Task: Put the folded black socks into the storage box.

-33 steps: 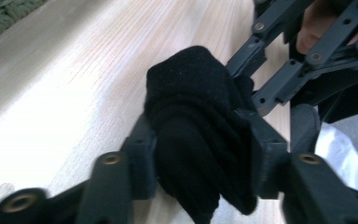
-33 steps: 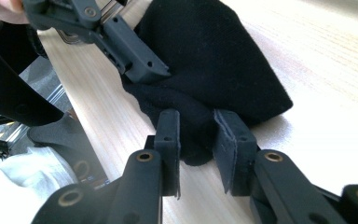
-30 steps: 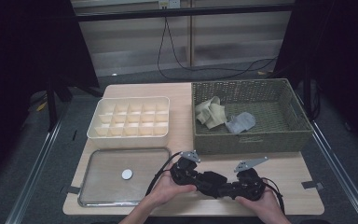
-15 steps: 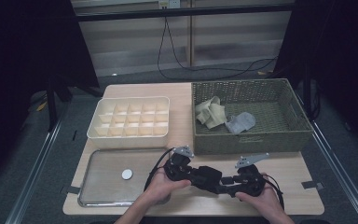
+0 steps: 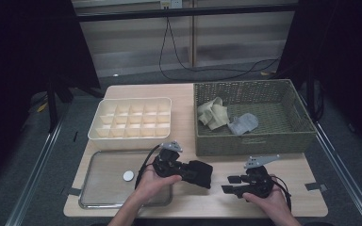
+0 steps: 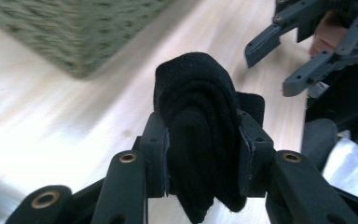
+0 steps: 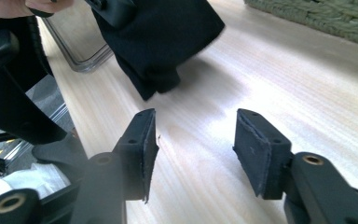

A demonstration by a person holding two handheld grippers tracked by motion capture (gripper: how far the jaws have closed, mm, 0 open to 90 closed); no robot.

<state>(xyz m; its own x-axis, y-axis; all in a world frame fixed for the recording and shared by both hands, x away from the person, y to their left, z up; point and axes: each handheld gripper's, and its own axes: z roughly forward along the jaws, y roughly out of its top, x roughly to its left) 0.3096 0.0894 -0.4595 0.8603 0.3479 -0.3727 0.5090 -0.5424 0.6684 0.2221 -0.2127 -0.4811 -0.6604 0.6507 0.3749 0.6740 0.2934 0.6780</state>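
Black cloth, a folded sock [image 6: 198, 135], sits clenched between the jaws of the left gripper [image 5: 176, 165], held just above the bench [image 5: 217, 197] near the glass tray [image 5: 99, 188]. A moment ago both grippers met over it; now the right gripper [image 5: 238, 184] has drawn apart to the right with its jaws released and nothing between them, so the fold looks finished and the sock ready for the divided box [image 5: 132, 117]. The left gripper view shows the layered fold; the high view shows more socks waiting in the woven basket [image 5: 264, 141].
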